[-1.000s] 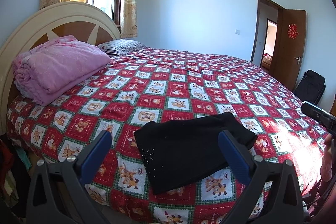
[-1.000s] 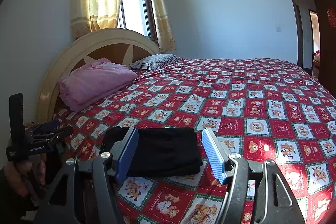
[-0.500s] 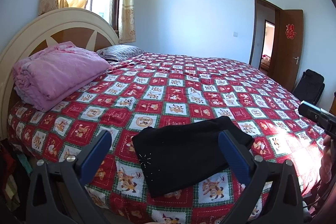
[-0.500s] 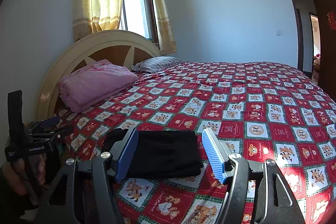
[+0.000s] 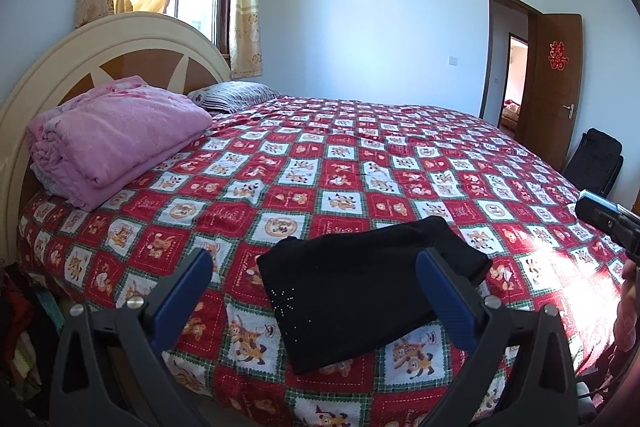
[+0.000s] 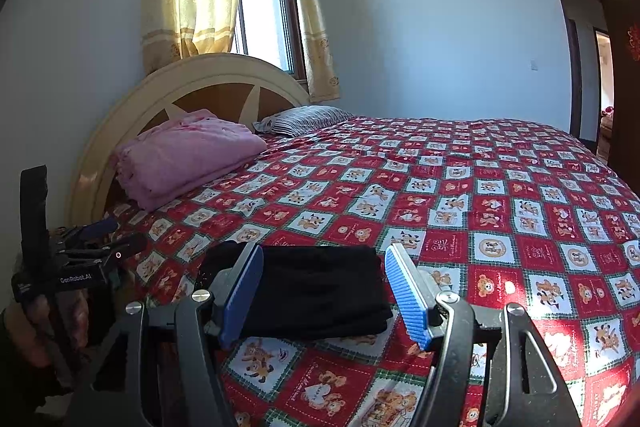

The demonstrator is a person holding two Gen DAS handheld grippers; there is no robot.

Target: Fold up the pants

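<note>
Black pants point(image 5: 360, 283) lie folded in a compact rectangle near the front edge of the bed; they also show in the right wrist view point(image 6: 316, 291). My left gripper point(image 5: 316, 291) is open and empty, held back from the bed with the pants between its blue fingers in view. My right gripper point(image 6: 324, 291) is open and empty, also held off the bed in front of the pants. The left gripper shows at the left in the right wrist view point(image 6: 96, 243). The right gripper's tip shows at the right edge of the left wrist view point(image 5: 600, 211).
The bed has a red checked cartoon bedspread point(image 5: 360, 167). A folded pink blanket point(image 5: 116, 143) and a striped pillow point(image 5: 236, 97) lie by the headboard point(image 5: 120, 43). A brown door point(image 5: 552, 83) stands open and a black bag point(image 5: 596, 163) rests beyond the bed.
Both grippers have drawn back and tilted up slightly, so the pants sit a little lower in view. The pants have not moved. Both grippers stayed open.
</note>
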